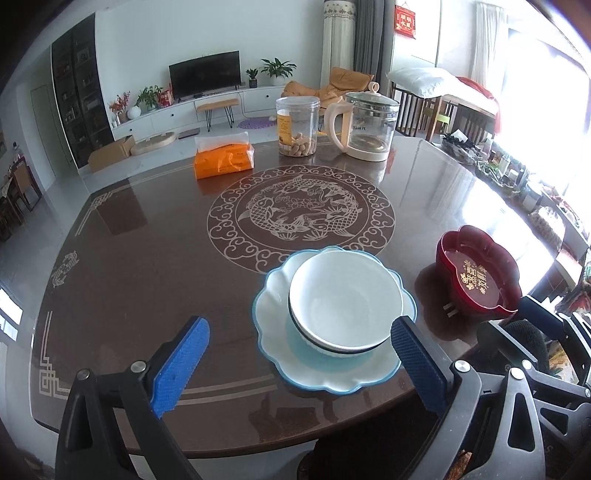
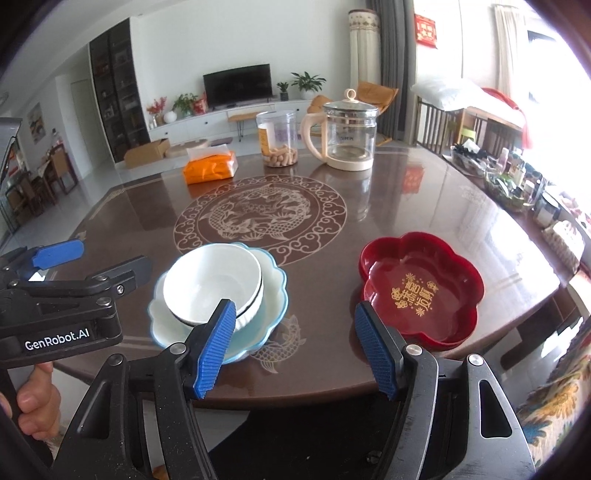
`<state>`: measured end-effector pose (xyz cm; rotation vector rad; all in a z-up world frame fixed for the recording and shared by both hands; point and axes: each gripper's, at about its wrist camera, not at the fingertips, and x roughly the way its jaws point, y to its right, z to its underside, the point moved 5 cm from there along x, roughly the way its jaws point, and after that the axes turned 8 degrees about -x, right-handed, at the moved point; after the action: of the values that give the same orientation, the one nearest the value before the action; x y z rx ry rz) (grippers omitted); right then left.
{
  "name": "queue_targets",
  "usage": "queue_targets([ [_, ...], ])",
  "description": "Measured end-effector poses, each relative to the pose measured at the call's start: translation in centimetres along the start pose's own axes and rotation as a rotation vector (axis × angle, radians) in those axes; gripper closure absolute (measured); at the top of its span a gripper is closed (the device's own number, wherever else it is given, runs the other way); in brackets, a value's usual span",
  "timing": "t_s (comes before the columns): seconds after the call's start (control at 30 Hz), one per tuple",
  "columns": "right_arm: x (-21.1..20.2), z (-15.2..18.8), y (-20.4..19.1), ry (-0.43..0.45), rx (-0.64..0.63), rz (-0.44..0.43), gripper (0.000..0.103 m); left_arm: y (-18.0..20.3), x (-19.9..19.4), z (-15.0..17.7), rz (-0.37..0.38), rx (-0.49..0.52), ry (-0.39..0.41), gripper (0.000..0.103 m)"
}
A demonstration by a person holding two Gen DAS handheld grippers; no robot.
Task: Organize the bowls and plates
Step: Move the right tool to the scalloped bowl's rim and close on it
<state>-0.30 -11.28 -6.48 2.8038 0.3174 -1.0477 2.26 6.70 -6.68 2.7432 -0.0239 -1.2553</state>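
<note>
Left wrist view: white bowl (image 1: 345, 301) beyond open left gripper (image 1: 299, 354).

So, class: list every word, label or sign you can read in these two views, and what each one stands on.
"GenRobot.AI": white print on the left gripper body.
Gold characters inside the red tray: too stylised to read.
Red wall hanging: characters blurred.
Snack jar label: too small.
Glass kettle: faint print, unreadable.

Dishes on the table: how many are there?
3. A white bowl sits tilted on a blue-rimmed scalloped plate near the front edge; a red flower-shaped dish stands apart, to their right.
</note>
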Motion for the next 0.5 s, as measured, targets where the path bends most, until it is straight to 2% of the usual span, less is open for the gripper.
queue_targets([
  [0.13, 0.7, 1.4, 0.0, 0.004, -0.02, -0.007, 0.032, -4.2, 1.6, 2.1, 0.018, -0.05, -0.033, 0.005],
  [0.23, 1.9, 2.6, 0.3, -0.02, -0.001, -0.036, 0.032, -6.6, 3.1, 3.4, 0.081, -0.075, -0.082, 0.005],
  [0.33, 3.2, 3.2, 0.3, -0.046, 0.032, -0.074, 0.032, -7.9, 4.4, 3.6, 0.157, -0.107, -0.132, 0.005],
  [0.5, 4.0, 3.2, 0.2, -0.042, 0.055, -0.08, 0.032, -8.0, 5.3, 2.3, 0.24, -0.102, -0.108, 0.005],
])
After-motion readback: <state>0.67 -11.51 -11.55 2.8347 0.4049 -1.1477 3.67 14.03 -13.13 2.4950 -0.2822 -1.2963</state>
